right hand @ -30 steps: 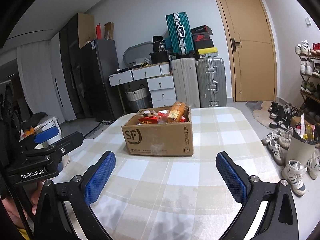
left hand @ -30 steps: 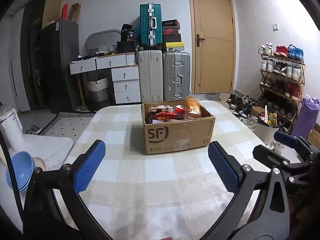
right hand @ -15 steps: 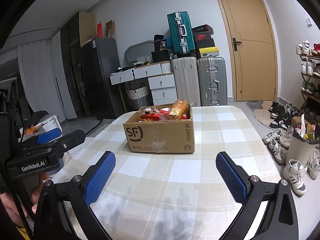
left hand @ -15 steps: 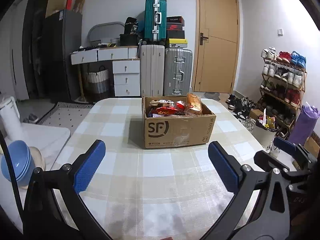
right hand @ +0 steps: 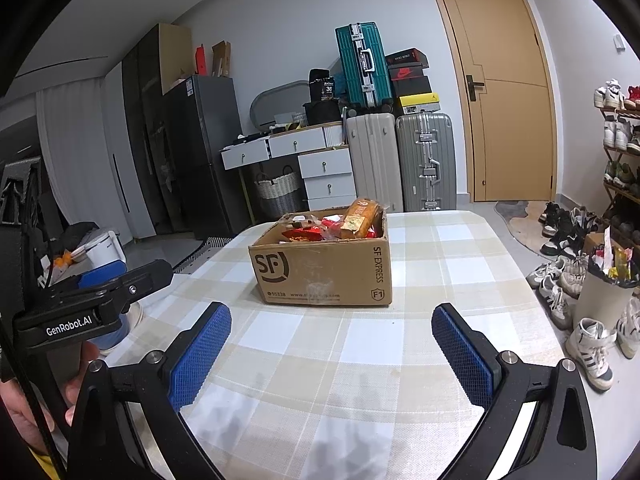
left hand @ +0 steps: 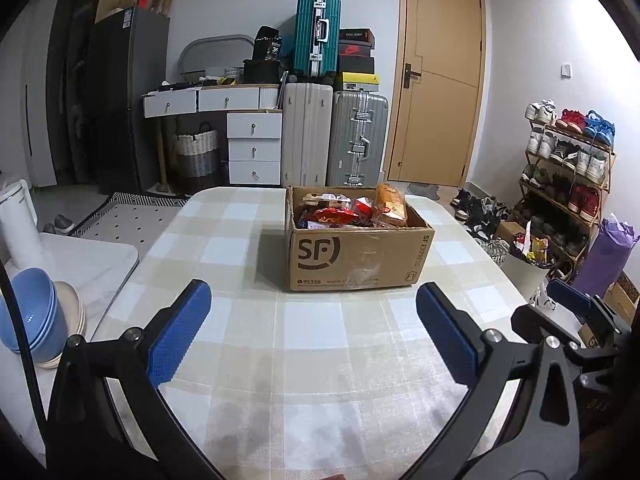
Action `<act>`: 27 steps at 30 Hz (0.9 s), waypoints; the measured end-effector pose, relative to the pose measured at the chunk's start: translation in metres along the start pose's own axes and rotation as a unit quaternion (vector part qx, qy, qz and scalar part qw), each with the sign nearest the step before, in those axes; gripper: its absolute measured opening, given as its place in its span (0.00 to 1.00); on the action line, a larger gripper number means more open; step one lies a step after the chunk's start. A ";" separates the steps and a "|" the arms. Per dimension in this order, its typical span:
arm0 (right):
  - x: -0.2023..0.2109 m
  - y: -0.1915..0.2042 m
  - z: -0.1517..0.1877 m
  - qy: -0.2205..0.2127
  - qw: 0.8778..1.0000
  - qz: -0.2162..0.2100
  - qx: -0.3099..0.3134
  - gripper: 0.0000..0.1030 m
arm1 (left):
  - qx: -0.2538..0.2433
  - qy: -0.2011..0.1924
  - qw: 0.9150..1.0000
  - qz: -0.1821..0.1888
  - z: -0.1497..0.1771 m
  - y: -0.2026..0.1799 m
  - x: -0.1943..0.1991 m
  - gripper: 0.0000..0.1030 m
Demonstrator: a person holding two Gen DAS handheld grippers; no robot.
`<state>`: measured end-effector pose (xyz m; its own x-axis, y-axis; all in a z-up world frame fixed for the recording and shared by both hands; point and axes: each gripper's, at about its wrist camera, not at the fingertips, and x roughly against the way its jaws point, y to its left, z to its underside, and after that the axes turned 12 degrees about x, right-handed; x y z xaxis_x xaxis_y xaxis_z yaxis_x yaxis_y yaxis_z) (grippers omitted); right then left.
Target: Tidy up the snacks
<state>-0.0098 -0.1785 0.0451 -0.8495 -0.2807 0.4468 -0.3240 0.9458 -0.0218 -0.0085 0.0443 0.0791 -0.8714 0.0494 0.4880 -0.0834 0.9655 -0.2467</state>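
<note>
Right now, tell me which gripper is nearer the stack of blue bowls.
Left. The left gripper sits just right of the stack of blue bowls; the right gripper is farther right, beyond the left one.

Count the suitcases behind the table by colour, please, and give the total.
Teal suitcase: 1
White suitcase: 1
Silver suitcase: 1
Total: 3
</note>
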 end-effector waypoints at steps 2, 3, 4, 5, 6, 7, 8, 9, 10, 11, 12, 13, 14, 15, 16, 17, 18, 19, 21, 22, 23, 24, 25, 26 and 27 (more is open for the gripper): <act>0.000 0.001 0.000 0.001 1.000 -0.001 -0.001 0.99 | 0.000 0.000 1.000 0.000 0.000 0.000 0.000 0.99; 0.000 0.001 0.000 0.000 1.000 -0.001 -0.001 0.99 | 0.000 -0.001 1.000 0.000 0.000 0.000 -0.001 0.99; -0.001 0.002 0.000 0.000 1.000 -0.001 -0.001 0.99 | 0.001 -0.001 1.000 0.000 0.000 0.000 0.000 0.99; -0.001 0.002 0.000 0.000 1.000 0.000 0.000 0.99 | 0.001 0.000 1.000 0.000 0.000 0.000 0.000 0.99; 0.000 0.001 0.000 0.000 1.000 0.000 0.000 0.99 | 0.001 0.000 1.000 0.001 0.000 0.000 0.000 0.99; -0.001 0.002 0.000 0.000 1.000 0.000 0.000 0.99 | 0.001 0.001 1.000 0.001 0.001 0.000 -0.001 0.99; -0.002 0.002 0.001 0.001 1.000 0.000 0.000 0.99 | 0.001 0.000 1.000 0.000 0.001 0.000 -0.001 0.99; -0.001 0.002 0.001 0.001 1.000 0.001 0.000 0.99 | 0.000 0.000 1.000 0.000 0.001 0.000 -0.001 1.00; -0.001 0.002 0.001 0.002 1.000 0.000 -0.001 0.99 | 0.000 0.000 1.000 0.000 0.001 0.000 -0.001 0.99; -0.002 0.002 0.002 0.002 1.000 -0.001 -0.003 0.99 | 0.000 0.000 1.000 -0.002 0.001 0.000 -0.001 1.00; -0.002 0.002 0.002 0.003 1.000 -0.001 -0.003 0.99 | 0.000 -0.001 1.000 -0.002 0.001 0.001 -0.001 1.00; -0.002 0.001 0.002 0.003 1.000 -0.001 -0.004 0.99 | 0.000 0.000 1.000 -0.002 0.002 0.002 -0.002 1.00; -0.002 0.001 0.002 0.003 1.000 -0.001 -0.004 0.99 | 0.000 0.000 1.000 -0.002 0.002 0.002 -0.002 0.99; -0.002 0.001 0.002 0.003 1.000 -0.002 -0.005 0.99 | 0.000 -0.001 1.000 -0.003 0.002 0.002 -0.002 0.99; -0.002 0.001 0.002 0.003 1.000 -0.002 -0.004 0.99 | 0.000 -0.001 1.000 -0.003 0.002 0.002 -0.002 1.00; -0.002 0.001 0.002 0.003 1.000 -0.001 -0.004 0.99 | 0.000 -0.001 1.000 -0.002 0.002 0.001 -0.001 1.00; -0.002 0.001 0.002 0.003 1.000 -0.001 -0.004 0.99 | 0.000 -0.002 1.000 -0.002 0.002 0.002 -0.002 1.00; -0.002 0.001 0.002 0.003 1.000 -0.002 -0.004 0.99 | 0.000 -0.002 1.000 -0.003 0.002 0.001 -0.001 1.00; -0.003 0.002 0.003 0.005 1.000 -0.002 -0.003 0.99 | -0.001 -0.001 1.000 -0.003 0.002 0.002 -0.002 0.99; -0.003 0.002 0.003 0.005 1.000 -0.002 -0.003 0.99 | 0.000 -0.001 1.000 -0.003 0.002 0.002 -0.002 0.99; -0.003 0.002 0.003 0.004 1.000 -0.002 -0.003 0.99 | 0.000 -0.002 1.000 -0.003 0.002 0.001 -0.002 0.99; -0.003 0.002 0.003 0.004 1.000 -0.002 -0.004 0.99 | -0.001 -0.003 1.000 -0.005 0.003 0.002 -0.003 0.99; -0.003 0.002 0.003 0.004 1.000 -0.002 -0.004 0.99 | 0.000 -0.003 1.000 -0.005 0.003 0.002 -0.002 0.99; -0.003 0.002 0.003 0.004 1.000 -0.003 -0.004 0.99 | 0.000 -0.003 1.000 0.000 0.003 0.003 -0.002 1.00; -0.003 0.002 0.003 0.004 1.000 -0.002 -0.004 0.99 | 0.001 -0.002 1.000 0.009 0.003 0.004 -0.002 0.99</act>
<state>-0.0093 -0.1762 0.0409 -0.8444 -0.2836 0.4544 -0.3246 0.9457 -0.0129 -0.0083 0.0477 0.0743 -0.8745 0.0657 0.4805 -0.0690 0.9638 -0.2574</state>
